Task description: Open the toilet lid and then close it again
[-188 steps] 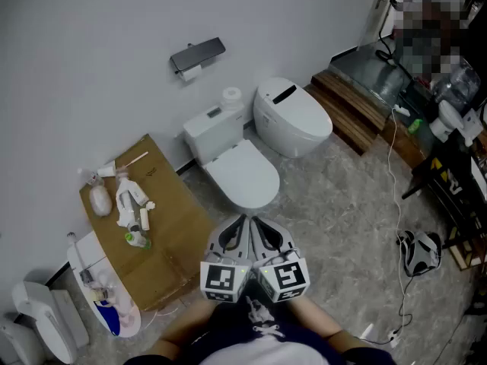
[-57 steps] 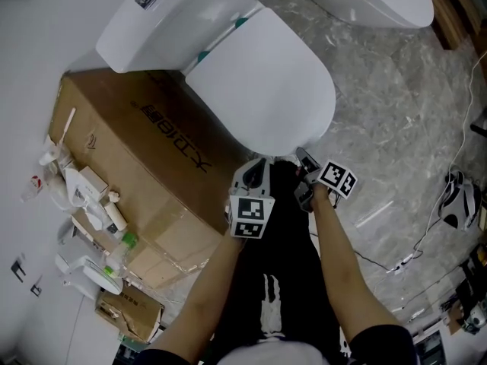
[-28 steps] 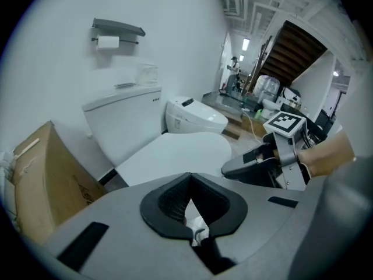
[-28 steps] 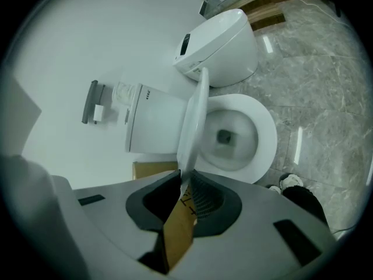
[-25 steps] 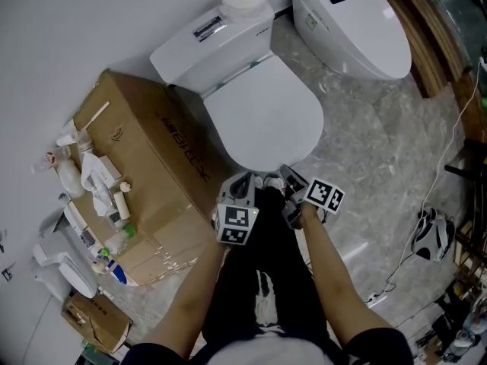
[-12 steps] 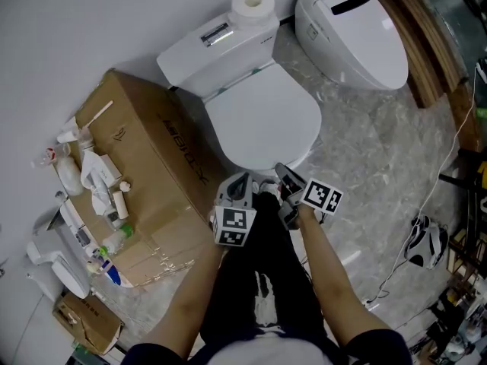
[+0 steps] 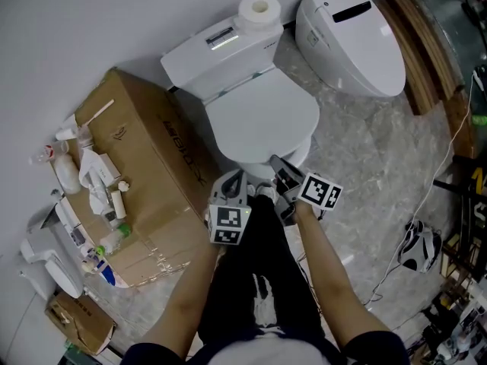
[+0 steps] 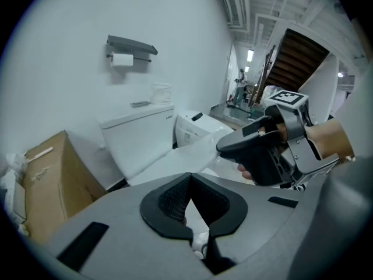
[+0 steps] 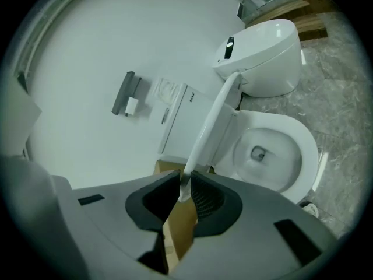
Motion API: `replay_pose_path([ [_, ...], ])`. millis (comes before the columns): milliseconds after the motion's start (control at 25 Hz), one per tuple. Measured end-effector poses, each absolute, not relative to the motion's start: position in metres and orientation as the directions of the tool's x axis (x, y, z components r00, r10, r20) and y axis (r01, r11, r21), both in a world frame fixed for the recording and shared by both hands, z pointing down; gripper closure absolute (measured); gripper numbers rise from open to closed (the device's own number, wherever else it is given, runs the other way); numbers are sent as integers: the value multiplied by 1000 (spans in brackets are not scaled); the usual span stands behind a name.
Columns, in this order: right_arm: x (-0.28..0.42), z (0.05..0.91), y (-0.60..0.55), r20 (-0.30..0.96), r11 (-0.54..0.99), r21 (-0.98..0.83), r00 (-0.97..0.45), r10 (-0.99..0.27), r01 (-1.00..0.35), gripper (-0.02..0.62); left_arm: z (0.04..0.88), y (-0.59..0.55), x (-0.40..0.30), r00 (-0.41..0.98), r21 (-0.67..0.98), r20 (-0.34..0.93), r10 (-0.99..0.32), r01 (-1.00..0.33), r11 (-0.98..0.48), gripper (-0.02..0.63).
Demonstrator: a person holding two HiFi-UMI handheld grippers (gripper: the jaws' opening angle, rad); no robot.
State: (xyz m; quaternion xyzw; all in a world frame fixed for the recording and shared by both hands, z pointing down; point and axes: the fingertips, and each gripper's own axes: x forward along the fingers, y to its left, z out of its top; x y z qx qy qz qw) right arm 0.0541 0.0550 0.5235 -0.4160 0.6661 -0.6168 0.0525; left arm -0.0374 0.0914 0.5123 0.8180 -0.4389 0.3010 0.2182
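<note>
The toilet lid [image 9: 211, 124] is standing partly raised above the bowl [image 9: 307, 151], its front edge being gripped between the jaws of the right tool [image 9: 185, 196]. The left tool [image 8: 187, 206] is hanging closed and empty nearby. Opening is only partly done, and full raising and closing are remaining.

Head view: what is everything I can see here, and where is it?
Toilet: one, white, centre, against the wall.
Lid: one, white, partly raised.
Paper roll: one, white, atop the toilet.
Second toilet: one, white, right of the first.
Box: one, brown, left of the toilet.
Toiletries: several, mostly white, on the box.
Platform: one, brown wood, far right.
Left gripper: one, grey, shut and empty, before the toilet.
Right gripper: one, grey, shut on the lid's front edge.
</note>
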Motion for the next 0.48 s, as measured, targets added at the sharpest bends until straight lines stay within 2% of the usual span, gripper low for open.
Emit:
replay_pose_path([
  [480,36,493,16,388,-18,-875,-678,-624,-483,538,510,84,-48,425,114,661,-618,-871,-477,601],
])
